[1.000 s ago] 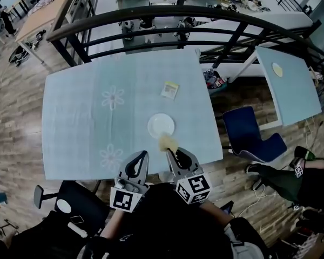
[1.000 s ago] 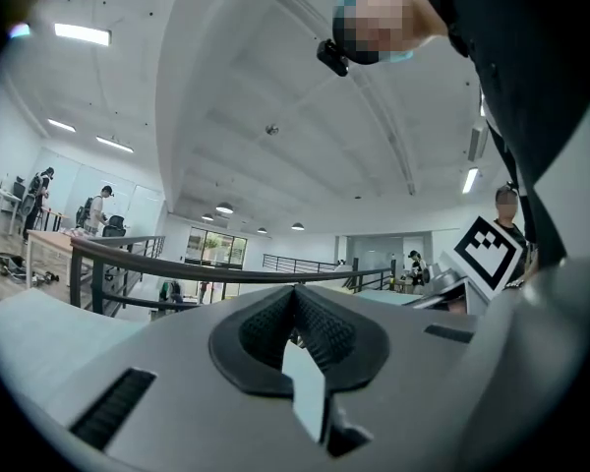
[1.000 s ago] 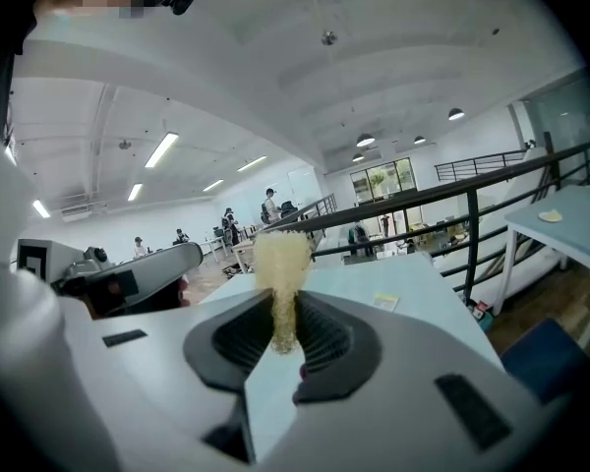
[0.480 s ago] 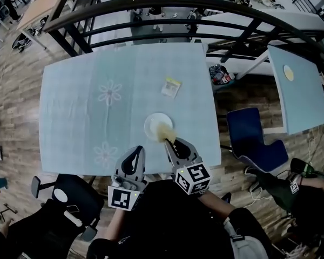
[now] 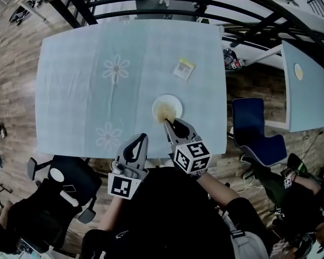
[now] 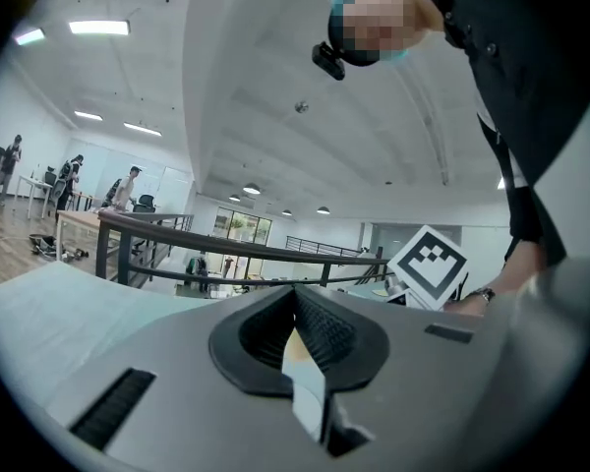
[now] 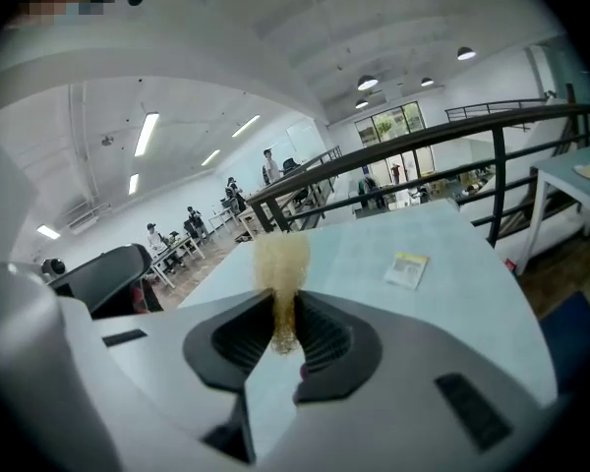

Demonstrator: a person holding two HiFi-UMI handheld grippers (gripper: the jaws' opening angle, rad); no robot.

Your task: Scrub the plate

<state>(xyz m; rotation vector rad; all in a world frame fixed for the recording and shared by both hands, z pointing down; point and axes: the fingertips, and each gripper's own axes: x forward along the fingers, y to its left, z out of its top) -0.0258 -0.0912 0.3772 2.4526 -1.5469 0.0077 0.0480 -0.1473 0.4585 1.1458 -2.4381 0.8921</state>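
sponge [image 5: 163, 113] in right claw [image 5: 170, 123], over plate [image 5: 174, 102]

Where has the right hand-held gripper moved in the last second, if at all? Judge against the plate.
Yes. The right hand-held gripper carried its sponge forward, from the plate's near edge onto it.

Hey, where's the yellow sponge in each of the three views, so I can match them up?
Head view: the sponge is just right of centre, over the white plate, at the tip of the right gripper.
Left gripper view: not in it.
Right gripper view: the sponge is left of centre, clamped between the jaws.
Shared landmark: the black railing beyond the table's far edge.
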